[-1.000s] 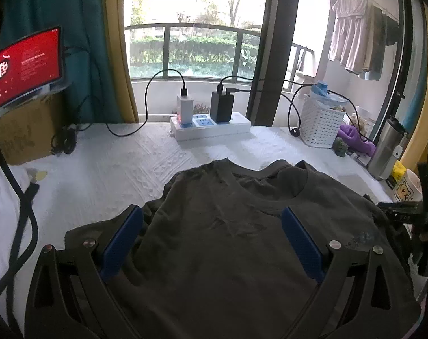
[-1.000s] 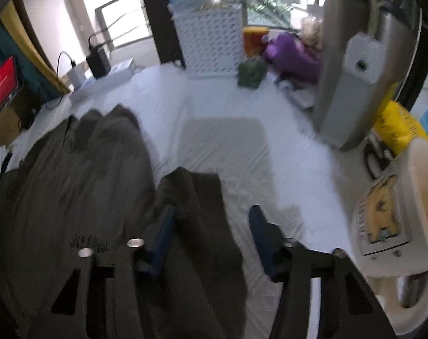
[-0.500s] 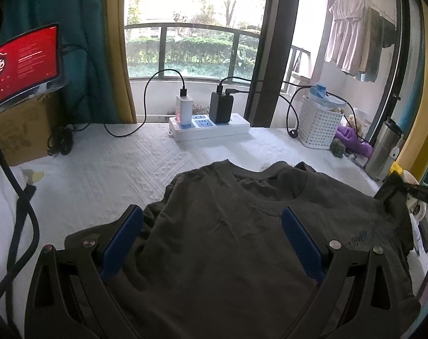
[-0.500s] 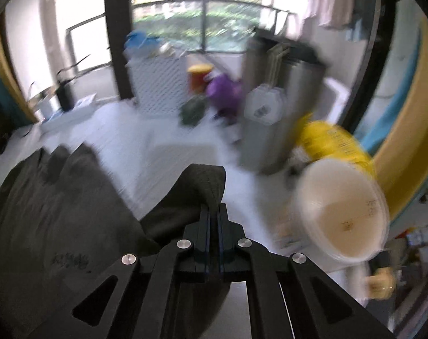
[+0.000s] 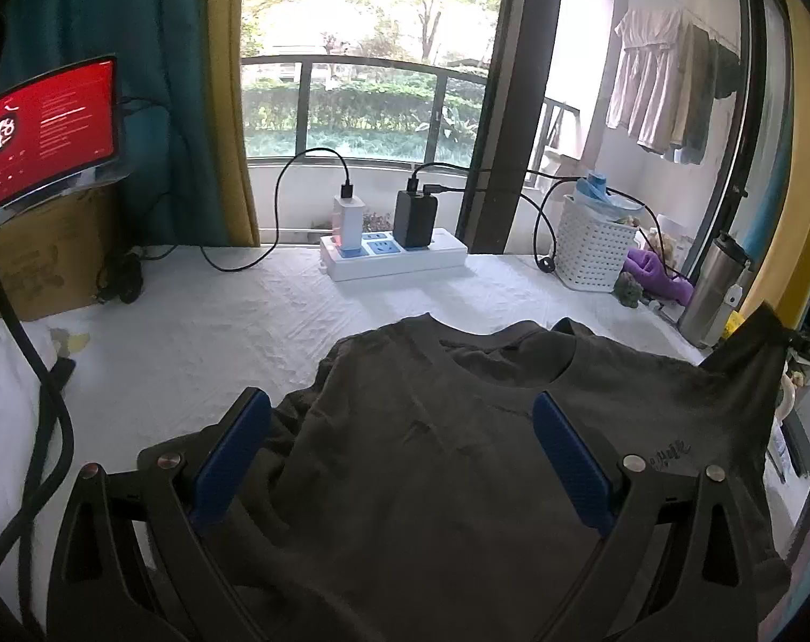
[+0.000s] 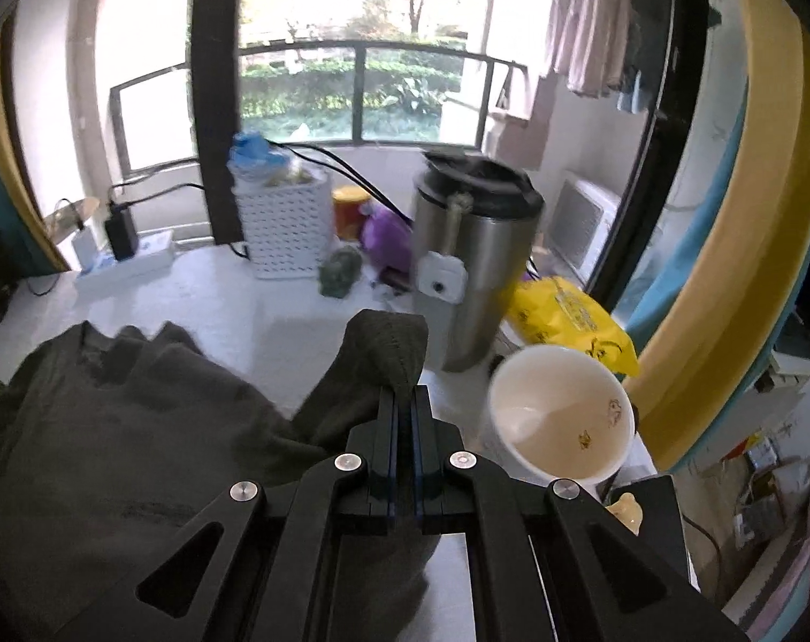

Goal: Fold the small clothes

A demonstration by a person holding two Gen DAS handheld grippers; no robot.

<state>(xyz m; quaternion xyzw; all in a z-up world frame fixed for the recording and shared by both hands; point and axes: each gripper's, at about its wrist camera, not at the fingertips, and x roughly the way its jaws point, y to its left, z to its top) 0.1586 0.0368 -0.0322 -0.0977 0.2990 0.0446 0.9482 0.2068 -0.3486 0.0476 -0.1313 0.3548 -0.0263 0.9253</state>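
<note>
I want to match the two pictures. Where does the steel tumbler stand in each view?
Left wrist: steel tumbler at the far right edge, beyond the shirt.
Right wrist: steel tumbler just right of centre, behind the pinched sleeve.
Shared landmark: white basket, to its left in both.

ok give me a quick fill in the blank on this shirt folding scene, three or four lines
1. The right gripper is clamped on a sleeve of the dark ____.
2. The left gripper hangs over the shirt with its jaws ____.
3. The steel tumbler stands just behind a white ____.
4. On the power strip, a white charger stands beside a ____ one.

Missing words: t-shirt; open; mug; black
</note>
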